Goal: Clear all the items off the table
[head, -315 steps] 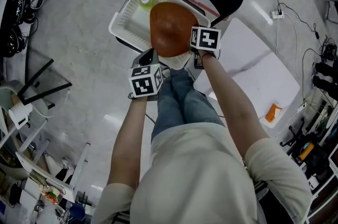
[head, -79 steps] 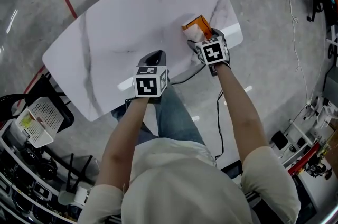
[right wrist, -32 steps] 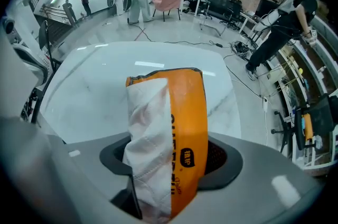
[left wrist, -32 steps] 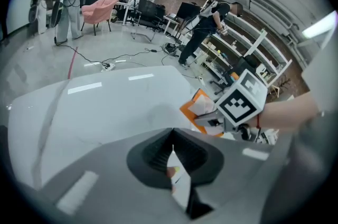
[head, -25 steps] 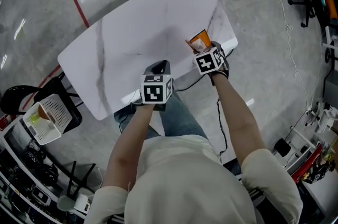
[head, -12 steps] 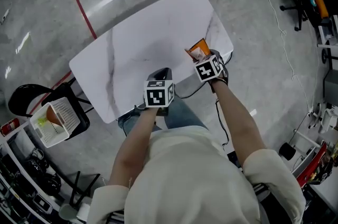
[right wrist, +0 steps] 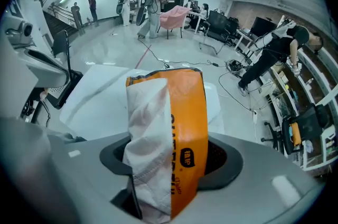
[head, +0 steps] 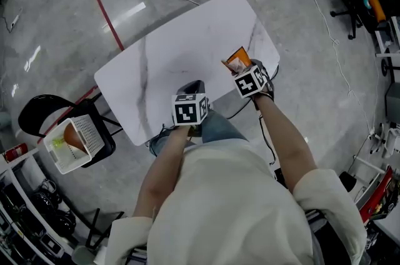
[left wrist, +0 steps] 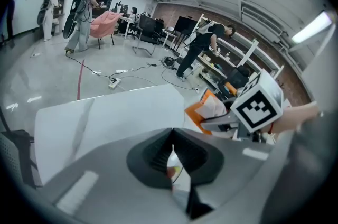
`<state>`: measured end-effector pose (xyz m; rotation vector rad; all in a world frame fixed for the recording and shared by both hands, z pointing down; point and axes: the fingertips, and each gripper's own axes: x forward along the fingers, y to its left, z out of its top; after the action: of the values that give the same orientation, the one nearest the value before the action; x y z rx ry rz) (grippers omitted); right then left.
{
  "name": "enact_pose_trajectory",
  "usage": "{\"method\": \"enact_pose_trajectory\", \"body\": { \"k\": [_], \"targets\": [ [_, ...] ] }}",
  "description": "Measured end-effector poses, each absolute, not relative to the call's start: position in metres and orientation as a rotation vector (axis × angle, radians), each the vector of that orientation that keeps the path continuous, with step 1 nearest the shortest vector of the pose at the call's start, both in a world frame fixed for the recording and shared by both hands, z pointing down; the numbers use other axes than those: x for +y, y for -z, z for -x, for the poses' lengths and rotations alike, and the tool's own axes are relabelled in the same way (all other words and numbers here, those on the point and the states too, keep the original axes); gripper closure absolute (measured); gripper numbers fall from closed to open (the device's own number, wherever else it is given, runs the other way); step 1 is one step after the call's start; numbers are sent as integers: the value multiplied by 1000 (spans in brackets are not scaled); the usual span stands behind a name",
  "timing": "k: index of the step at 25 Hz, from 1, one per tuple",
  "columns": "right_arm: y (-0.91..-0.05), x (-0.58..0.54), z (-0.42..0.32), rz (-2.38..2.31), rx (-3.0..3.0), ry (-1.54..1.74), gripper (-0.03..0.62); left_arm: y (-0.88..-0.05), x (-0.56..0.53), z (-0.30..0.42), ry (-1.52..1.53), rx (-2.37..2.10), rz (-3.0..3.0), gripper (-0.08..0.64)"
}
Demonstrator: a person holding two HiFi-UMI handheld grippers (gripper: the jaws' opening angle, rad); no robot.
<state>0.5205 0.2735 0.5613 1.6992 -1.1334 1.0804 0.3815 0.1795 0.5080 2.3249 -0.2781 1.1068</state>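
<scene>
Pack (right wrist: pixel 168 128), orange w/ a white crumpled side, looks like a soft tissue pack. It sits upright btwn the jaws of the right gripper (head: pixel 240 70), which are clamped on its lower part. It's over the near right corner of the surface (head: pixel 175 39), and from the left gripper view it appears raised clear of it, though contact can't be ruled out.

Handling, as a guess: light, squashy, thin plastic wrap, so prob. a bit slippery. Nothing fragile, so a firm squeeze does no harm. The wrap already buckles on the white side, so the pack may sag or twist if swung fast. A hold low and across the body, as here, seems better than the loose top edge, which would just fold.

Left gripper (left wrist: pixel 171 158) has its jaws closed w/ nothing btwn them, at the near edge of the surface.

No other item shows on the surface. A white basket (head: pixel 74 146) on a chair (head: pixel 37 112) stands off the left end of the surface and already holds sth orange, so it's the likely drop spot.
</scene>
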Motion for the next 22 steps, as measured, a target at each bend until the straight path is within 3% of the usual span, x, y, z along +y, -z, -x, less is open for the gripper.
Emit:
{"method": "enact_pose_trajectory", "body": {
  "k": [22],
  "targets": [
    [-529,172,-390,-1577,-1307,-917,287,-481,79,-229,-1004,-542,-2294,551]
  ]
}}
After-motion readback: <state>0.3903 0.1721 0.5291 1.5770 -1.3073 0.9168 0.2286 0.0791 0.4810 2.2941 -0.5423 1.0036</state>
